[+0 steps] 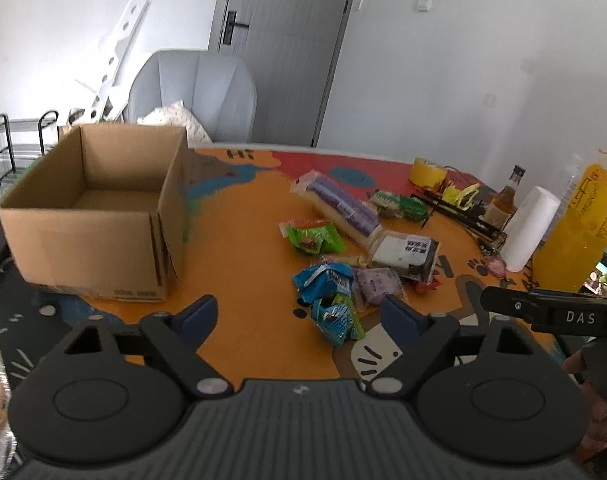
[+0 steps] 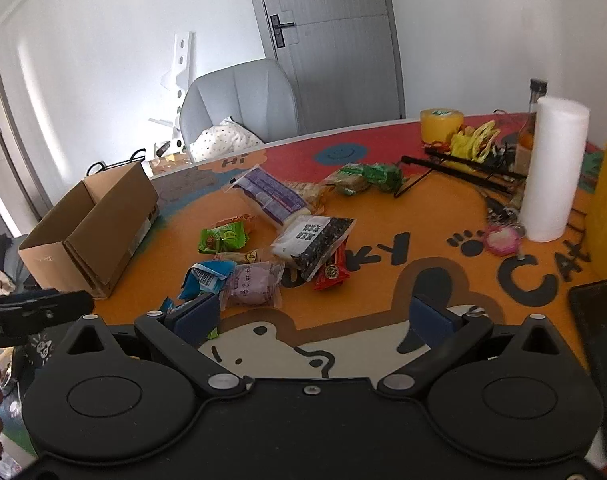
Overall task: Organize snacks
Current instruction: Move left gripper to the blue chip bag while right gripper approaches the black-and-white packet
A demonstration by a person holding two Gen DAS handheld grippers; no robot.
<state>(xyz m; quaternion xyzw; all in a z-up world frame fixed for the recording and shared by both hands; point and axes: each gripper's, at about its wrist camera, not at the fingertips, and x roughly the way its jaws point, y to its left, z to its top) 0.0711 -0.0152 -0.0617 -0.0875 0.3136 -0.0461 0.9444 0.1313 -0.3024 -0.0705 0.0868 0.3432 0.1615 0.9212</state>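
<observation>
Toward the middle of the counter [image 1: 239, 256], a loose heap of snacks: blue packet [image 1: 323, 280] nearest the near edge, pale purple packet [image 1: 377, 285] touching it on the right, small red packet [image 2: 331, 271] just beside that. Behind these, green packet [image 1: 313, 236], black-and-white packet [image 1: 405, 254] and long purple-striped packet [image 1: 339, 200], the last two overlapping. Farther back, green wrapped cakes [image 1: 399, 205], slightly apart from the heap. Near the left edge, open cardboard box [image 1: 95, 208], upright, nothing seen inside, well apart from the snacks. Along the right edge, white paper roll [image 2: 553, 168] standing upright, yellow tape roll [image 2: 440, 124] toward the far corner, large yellow bottle [image 1: 579, 224] beside the paper roll. Left gripper [image 1: 301, 316] spread wide above the near edge, nothing between the pads, blue packet just ahead. Right gripper [image 2: 319, 316] likewise spread wide and holding nothing, hovering over the cartoon print near the heap.
</observation>
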